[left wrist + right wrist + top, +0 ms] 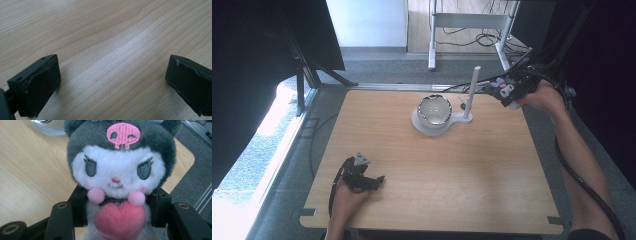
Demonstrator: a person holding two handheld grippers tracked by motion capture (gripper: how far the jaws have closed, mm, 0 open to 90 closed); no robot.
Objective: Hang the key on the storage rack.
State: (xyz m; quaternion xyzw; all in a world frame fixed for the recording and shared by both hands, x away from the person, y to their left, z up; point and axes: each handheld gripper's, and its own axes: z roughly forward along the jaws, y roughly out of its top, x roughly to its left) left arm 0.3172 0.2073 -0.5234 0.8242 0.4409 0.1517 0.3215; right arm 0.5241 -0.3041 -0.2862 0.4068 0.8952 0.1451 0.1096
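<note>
Plush toy [117, 177] near table corner [186, 157]

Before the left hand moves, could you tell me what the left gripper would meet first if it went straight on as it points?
Most likely the bare table: the left gripper, jaws open, looks down at plain wood with nothing between or ahead of them.

A bowl [435, 110] sits on a stand [426, 127] at the table's [437, 175] far middle, a post [472, 92] just right.
</note>
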